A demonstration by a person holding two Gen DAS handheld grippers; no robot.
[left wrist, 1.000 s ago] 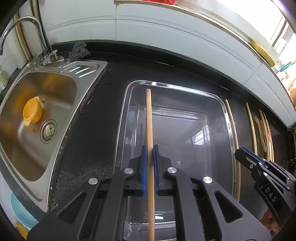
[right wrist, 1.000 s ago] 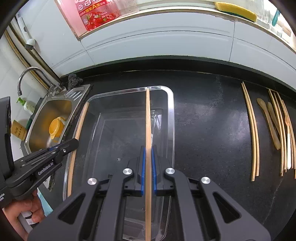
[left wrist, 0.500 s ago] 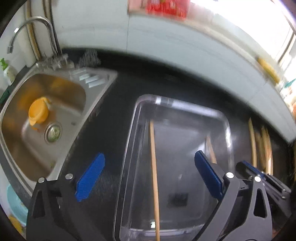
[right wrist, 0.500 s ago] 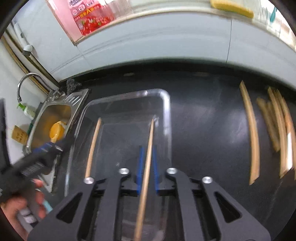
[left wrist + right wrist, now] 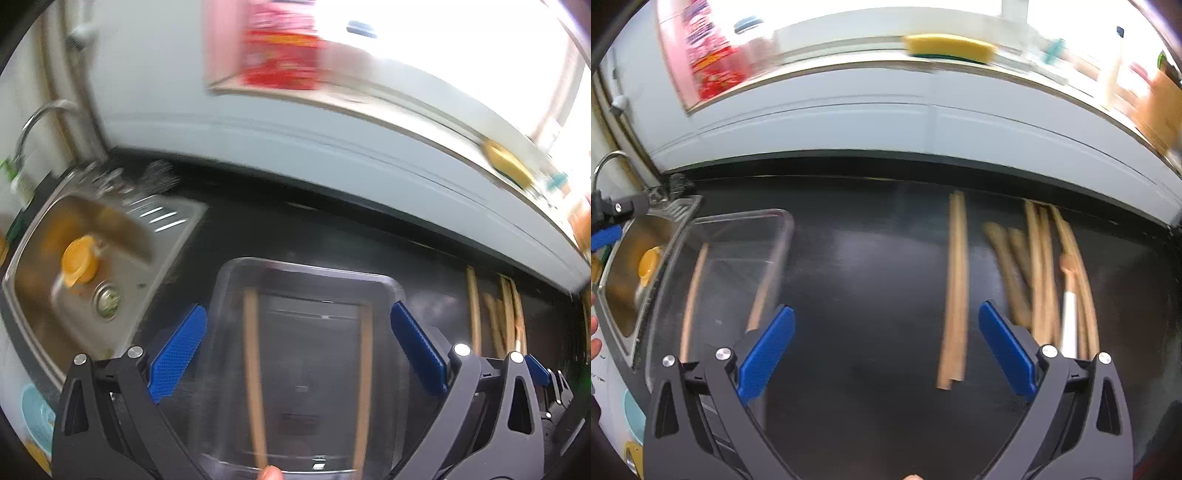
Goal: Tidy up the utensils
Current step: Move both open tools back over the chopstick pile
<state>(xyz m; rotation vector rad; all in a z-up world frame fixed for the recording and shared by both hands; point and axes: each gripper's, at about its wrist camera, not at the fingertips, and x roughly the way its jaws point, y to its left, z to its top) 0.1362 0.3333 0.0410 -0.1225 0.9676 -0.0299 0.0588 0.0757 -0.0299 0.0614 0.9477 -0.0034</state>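
A clear plastic tray [image 5: 306, 267] lies on the black counter with two wooden chopsticks in it, one on the left [image 5: 253, 373] and one on the right [image 5: 364, 384]. My left gripper [image 5: 299, 339] is open and empty above the tray. My right gripper [image 5: 886, 343] is open and empty over the bare counter, right of the tray [image 5: 746, 218]. A pair of chopsticks [image 5: 955, 295] lies between its fingers, farther off. More wooden chopsticks and spoons [image 5: 1045, 280] lie to the right.
A steel sink [image 5: 74, 266] with an orange cup [image 5: 79, 260] sits left of the tray, with a tap [image 5: 40, 118] behind it. A white tiled wall [image 5: 886, 122] runs along the counter's back. A yellow sponge [image 5: 947, 46] lies on the sill.
Both grippers opened and dropped their chopsticks into the tray. The left gripper drew back and tilted up. The right gripper swung right toward the utensils on the counter.
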